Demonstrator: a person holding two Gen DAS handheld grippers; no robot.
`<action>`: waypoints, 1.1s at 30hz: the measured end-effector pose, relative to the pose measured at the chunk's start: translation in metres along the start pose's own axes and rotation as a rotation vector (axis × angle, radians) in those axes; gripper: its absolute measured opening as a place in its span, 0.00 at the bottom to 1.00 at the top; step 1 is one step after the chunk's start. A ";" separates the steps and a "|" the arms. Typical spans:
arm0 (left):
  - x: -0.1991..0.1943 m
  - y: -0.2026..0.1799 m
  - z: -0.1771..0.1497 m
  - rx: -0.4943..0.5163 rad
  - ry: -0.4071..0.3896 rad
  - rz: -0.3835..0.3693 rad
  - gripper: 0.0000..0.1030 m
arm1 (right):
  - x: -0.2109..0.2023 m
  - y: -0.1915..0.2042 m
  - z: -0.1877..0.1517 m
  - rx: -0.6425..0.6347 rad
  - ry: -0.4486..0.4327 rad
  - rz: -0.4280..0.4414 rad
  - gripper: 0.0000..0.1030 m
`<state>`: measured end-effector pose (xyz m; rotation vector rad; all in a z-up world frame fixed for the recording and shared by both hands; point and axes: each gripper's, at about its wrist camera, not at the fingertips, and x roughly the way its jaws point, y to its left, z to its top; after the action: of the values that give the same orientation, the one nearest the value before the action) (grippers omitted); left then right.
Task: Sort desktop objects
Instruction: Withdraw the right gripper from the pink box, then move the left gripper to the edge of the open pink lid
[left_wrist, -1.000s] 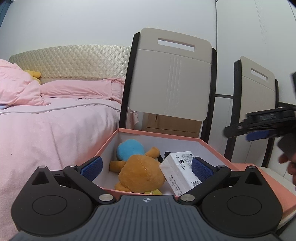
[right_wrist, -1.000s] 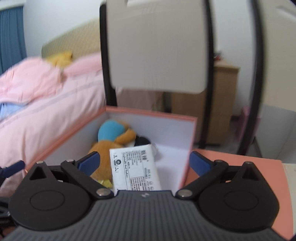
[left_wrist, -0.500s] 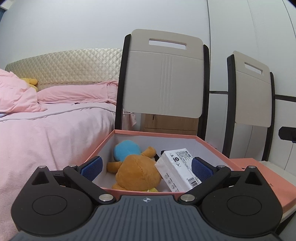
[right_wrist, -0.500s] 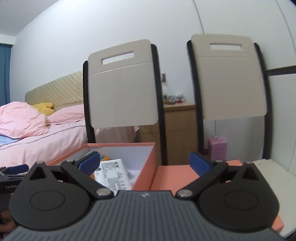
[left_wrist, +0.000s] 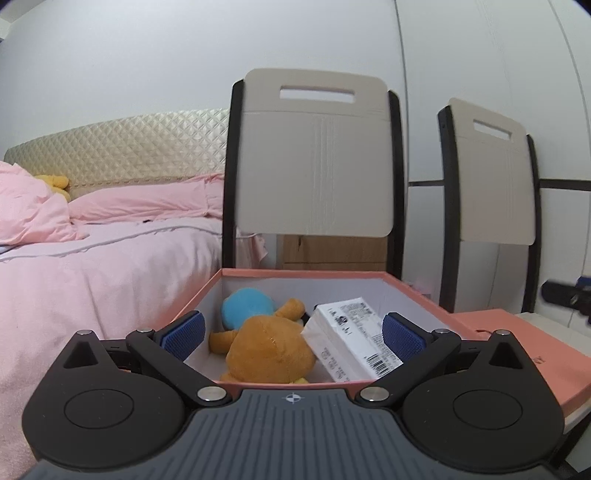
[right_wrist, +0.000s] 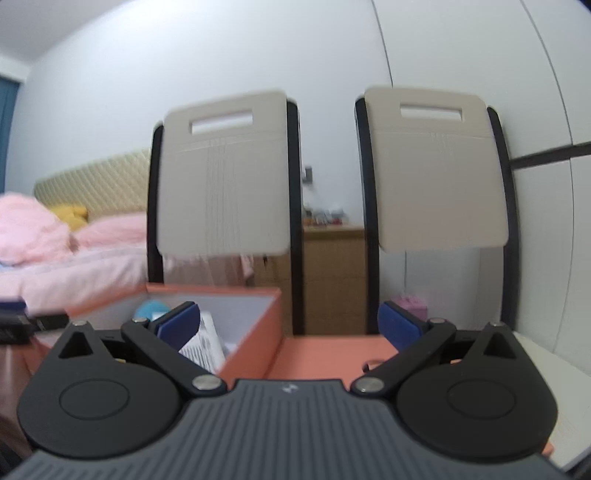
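An open salmon-pink box (left_wrist: 295, 273) stands in front of me. Inside lie an orange and blue plush toy (left_wrist: 269, 343) and a white packet with a barcode (left_wrist: 351, 341), leaning against the toy. My left gripper (left_wrist: 291, 328) is open and empty, just before the box's near rim. My right gripper (right_wrist: 288, 325) is open and empty, right of the box (right_wrist: 255, 343), above the flat pink lid (right_wrist: 332, 356). The packet (right_wrist: 205, 345) and a bit of the toy (right_wrist: 151, 308) show in the right wrist view. The right gripper's tip (left_wrist: 565, 295) shows at the left wrist view's right edge.
The pink lid (left_wrist: 517, 347) lies right of the box on a white tabletop (right_wrist: 546, 365). Two beige chairs (left_wrist: 314, 162) (left_wrist: 491, 177) stand behind. A pink bed (left_wrist: 92, 266) is to the left, a wooden cabinet (right_wrist: 332, 277) behind the chairs.
My right gripper has pulled back out of the box to the right and now faces the lid; the packet stays in the box. My left gripper has drawn back slightly.
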<state>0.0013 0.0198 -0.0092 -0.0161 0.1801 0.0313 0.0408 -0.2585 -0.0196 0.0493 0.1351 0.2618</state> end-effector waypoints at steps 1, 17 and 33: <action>-0.003 -0.001 0.001 -0.001 -0.009 -0.014 1.00 | 0.001 -0.002 -0.002 0.006 0.017 0.000 1.00; -0.005 -0.002 -0.001 -0.047 -0.007 -0.042 1.00 | 0.017 -0.012 -0.010 0.155 0.107 0.044 1.00; 0.002 0.001 0.000 -0.069 0.018 -0.042 1.00 | 0.016 -0.016 -0.012 0.195 0.123 0.046 1.00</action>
<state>0.0037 0.0211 -0.0093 -0.0893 0.1966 -0.0046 0.0587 -0.2697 -0.0343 0.2304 0.2815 0.2972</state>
